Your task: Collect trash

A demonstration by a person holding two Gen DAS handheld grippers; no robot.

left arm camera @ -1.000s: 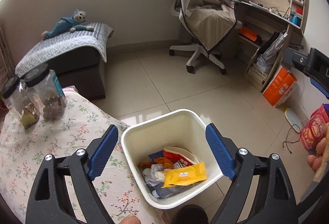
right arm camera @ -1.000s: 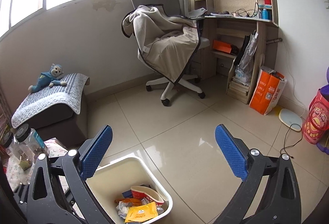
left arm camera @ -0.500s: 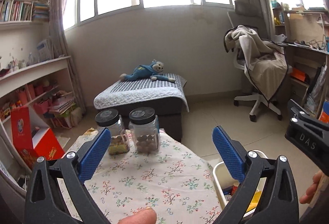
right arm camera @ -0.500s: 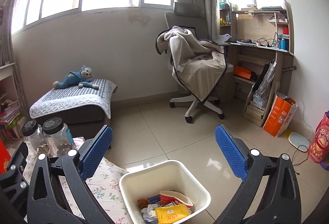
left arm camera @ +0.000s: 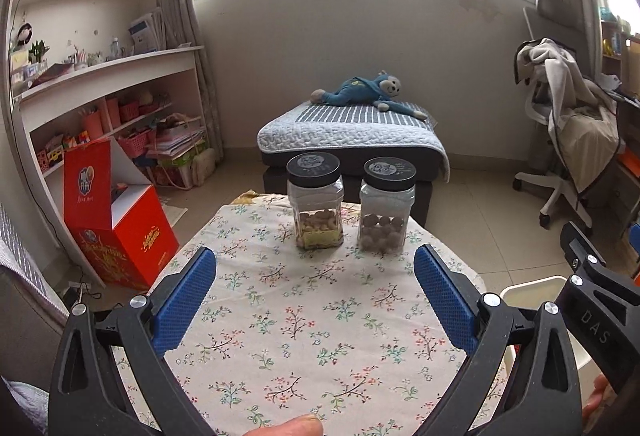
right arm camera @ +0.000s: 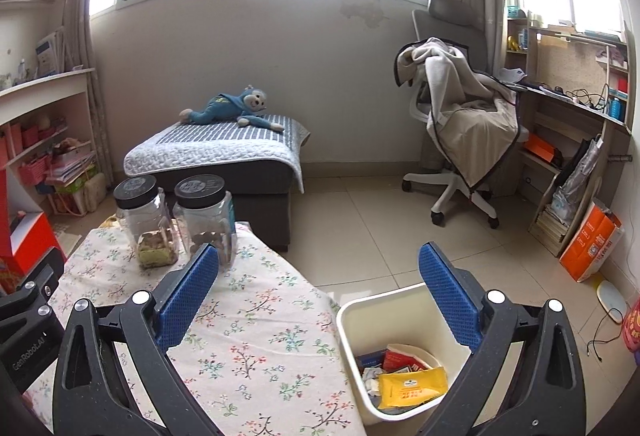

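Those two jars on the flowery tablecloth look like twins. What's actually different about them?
The left jar holds pale, peanut-like pieces and has a yellow-green label low down; the right jar holds darker, rounder balls and shows no such label. Both are clear, upright, mostly empty, with black screw lids.

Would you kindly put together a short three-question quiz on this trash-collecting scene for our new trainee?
1. True or false: the left tongs are holding a piece of trash.
2. Multiple choice: the white bin stands A) on the table, B) on the floor beside the table, C) under the desk.
3. How many jars with black lids stand on the flowered tablecloth?

Key
1. False: both the left and the right tongs are open with nothing between the pads.
2. B. The yellow packet and other wrappers already lie inside it.
3. Two: the left jar and the right jar, side by side at the far end.
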